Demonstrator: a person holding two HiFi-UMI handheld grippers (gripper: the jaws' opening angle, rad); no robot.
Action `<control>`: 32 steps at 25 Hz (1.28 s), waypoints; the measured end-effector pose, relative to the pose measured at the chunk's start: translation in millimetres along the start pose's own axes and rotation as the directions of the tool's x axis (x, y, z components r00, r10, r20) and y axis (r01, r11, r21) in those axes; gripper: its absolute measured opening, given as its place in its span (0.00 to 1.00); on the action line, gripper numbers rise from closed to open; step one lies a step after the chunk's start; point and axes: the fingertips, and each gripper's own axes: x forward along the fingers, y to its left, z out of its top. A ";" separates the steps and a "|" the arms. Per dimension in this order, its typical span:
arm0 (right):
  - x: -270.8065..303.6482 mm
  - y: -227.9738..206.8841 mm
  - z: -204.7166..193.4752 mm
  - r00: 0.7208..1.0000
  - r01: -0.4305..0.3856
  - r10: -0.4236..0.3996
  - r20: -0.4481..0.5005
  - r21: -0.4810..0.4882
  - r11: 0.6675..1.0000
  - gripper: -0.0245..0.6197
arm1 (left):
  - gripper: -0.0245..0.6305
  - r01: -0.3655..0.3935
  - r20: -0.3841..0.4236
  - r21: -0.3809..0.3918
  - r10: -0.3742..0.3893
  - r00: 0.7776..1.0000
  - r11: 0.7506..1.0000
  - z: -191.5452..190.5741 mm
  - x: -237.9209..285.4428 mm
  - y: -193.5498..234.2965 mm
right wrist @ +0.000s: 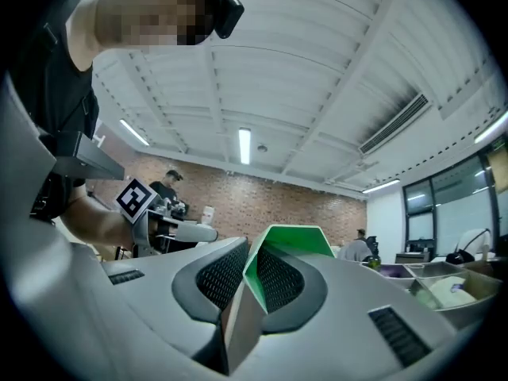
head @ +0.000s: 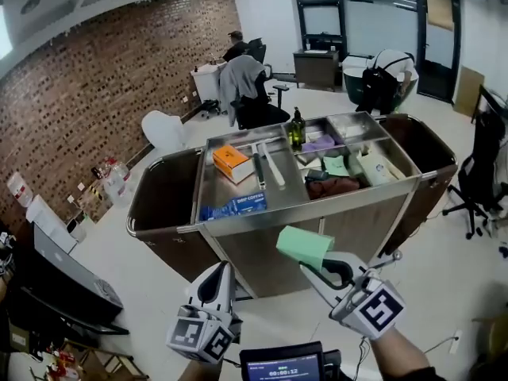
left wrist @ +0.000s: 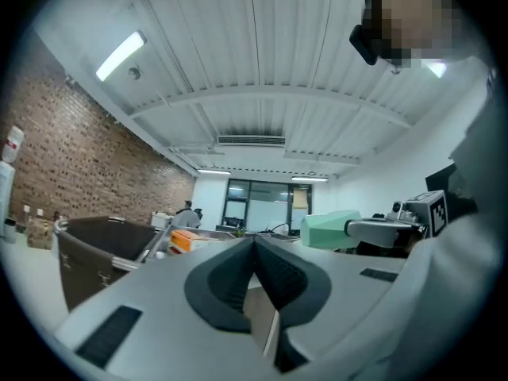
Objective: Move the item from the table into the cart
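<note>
A pale green box (head: 305, 247) hangs in the air in front of the cart (head: 238, 222), with my right gripper (head: 312, 263) shut on its near end. In the right gripper view the green box (right wrist: 292, 242) sits pinched between the dark pads (right wrist: 218, 275). My left gripper (head: 221, 270) is lower left of it, jaws closed together with nothing between them. In the left gripper view the closed left gripper (left wrist: 255, 243) points toward the cart (left wrist: 103, 244), and the green box (left wrist: 329, 230) shows at the right.
The cart's steel top tray holds an orange box (head: 232, 163), a blue pack (head: 234, 205), a dark bottle (head: 297, 129) and several other items. An office chair (head: 480, 173) stands right, a jacket-draped chair (head: 242, 86) behind, a desk (head: 63, 272) left.
</note>
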 end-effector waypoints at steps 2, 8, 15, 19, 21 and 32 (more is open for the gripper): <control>-6.3 -36.6 -5.3 0.998 0.067 -0.067 -0.015 0.004 0.998 0.09 | 0.04 0.067 -0.003 -0.001 -0.067 0.998 0.998 3.4 40.6 -12.1; -10.0 -135.7 -17.1 0.971 0.232 -0.232 -0.054 -0.002 0.973 0.09 | 0.04 0.257 -0.002 -0.013 -0.257 0.966 0.966 16.6 152.2 -35.6; -17.8 -248.3 -25.2 0.944 0.324 -0.325 -0.060 -0.034 0.946 0.09 | 0.04 0.379 0.015 -0.001 -0.379 0.925 0.926 34.4 257.8 -71.4; -39.2 -317.0 -27.9 0.945 0.317 -0.320 -0.066 -0.054 0.947 0.09 | 0.04 0.383 0.004 -0.008 -0.383 0.924 0.924 37.9 320.6 -100.7; -51.4 -353.1 -32.4 0.950 0.292 -0.297 -0.092 -0.070 0.954 0.09 | 0.04 0.382 0.010 -0.010 -0.382 0.924 0.924 42.8 352.2 -119.1; -50.7 -538.4 -25.8 0.965 0.159 -0.181 -0.187 -0.127 0.979 0.09 | 0.04 0.337 -0.015 -0.018 -0.337 0.941 0.941 54.7 503.4 -173.1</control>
